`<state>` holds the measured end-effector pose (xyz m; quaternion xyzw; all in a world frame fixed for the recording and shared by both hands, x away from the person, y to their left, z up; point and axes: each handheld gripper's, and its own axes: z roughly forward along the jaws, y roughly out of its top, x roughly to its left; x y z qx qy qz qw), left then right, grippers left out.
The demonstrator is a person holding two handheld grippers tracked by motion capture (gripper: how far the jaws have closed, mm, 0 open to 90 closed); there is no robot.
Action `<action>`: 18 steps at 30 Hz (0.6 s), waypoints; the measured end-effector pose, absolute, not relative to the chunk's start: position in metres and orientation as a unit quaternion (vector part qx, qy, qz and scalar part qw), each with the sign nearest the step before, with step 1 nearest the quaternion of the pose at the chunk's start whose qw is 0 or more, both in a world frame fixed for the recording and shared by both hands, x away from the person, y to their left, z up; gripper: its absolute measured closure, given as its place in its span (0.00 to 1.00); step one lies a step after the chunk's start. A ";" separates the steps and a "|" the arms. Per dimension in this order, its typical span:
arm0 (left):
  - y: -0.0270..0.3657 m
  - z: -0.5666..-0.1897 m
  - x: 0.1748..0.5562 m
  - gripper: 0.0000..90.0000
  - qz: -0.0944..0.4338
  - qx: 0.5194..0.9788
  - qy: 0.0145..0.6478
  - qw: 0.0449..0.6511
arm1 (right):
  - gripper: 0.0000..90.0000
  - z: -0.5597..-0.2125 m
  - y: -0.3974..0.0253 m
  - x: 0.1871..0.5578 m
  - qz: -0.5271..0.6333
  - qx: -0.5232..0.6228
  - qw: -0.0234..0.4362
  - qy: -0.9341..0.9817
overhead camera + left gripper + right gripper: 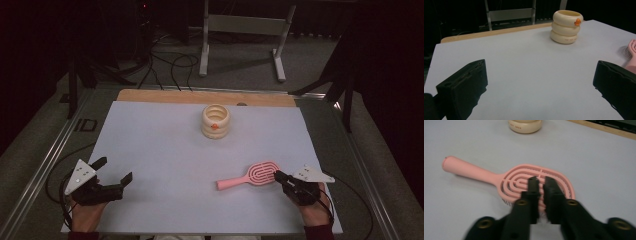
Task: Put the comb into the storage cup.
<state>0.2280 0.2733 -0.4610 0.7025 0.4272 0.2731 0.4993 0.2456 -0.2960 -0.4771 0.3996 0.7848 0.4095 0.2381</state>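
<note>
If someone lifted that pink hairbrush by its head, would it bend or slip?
The pink hairbrush looks like moulded plastic, so probably stiff and light. Its slotted head gives the right gripper ribs to catch, so slipping seems unlikely. Lifted by the head, the long handle would likely sag downward. It lies flat, so it shouldn't roll.

Two hand-held grippers low in the high view.

The left gripper [114, 170] sits at the lower left, its jaws spread wide and pointing toward the upper right, held by the left hand [86, 212] at the bottom edge. The right gripper [276, 175] sits at the lower right, jaws nearly together and pointing left, with the right hand [314, 207] behind it.
</note>
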 end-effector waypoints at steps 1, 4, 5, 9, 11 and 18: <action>0.273 -0.461 0.228 0.00 0.273 0.703 0.427 0.499 | 1.00 -0.477 -0.296 0.245 0.407 0.397 0.235 0.788; 0.273 -0.461 0.228 0.00 0.271 0.703 0.429 0.499 | 1.00 -0.479 -0.296 0.246 0.395 0.392 0.228 0.799; 0.272 -0.461 0.228 0.00 0.270 0.702 0.430 0.499 | 1.00 -0.480 -0.297 0.246 0.393 0.393 0.225 0.800; 0.271 -0.462 0.229 0.00 0.270 0.704 0.429 0.497 | 1.00 -0.483 -0.298 0.247 0.382 0.389 0.213 0.811; 0.270 -0.463 0.229 0.00 0.269 0.704 0.430 0.497 | 1.00 -0.484 -0.298 0.247 0.378 0.388 0.210 0.814; 0.271 -0.463 0.229 0.00 0.268 0.704 0.431 0.497 | 1.00 -0.488 -0.300 0.248 0.362 0.391 0.198 0.822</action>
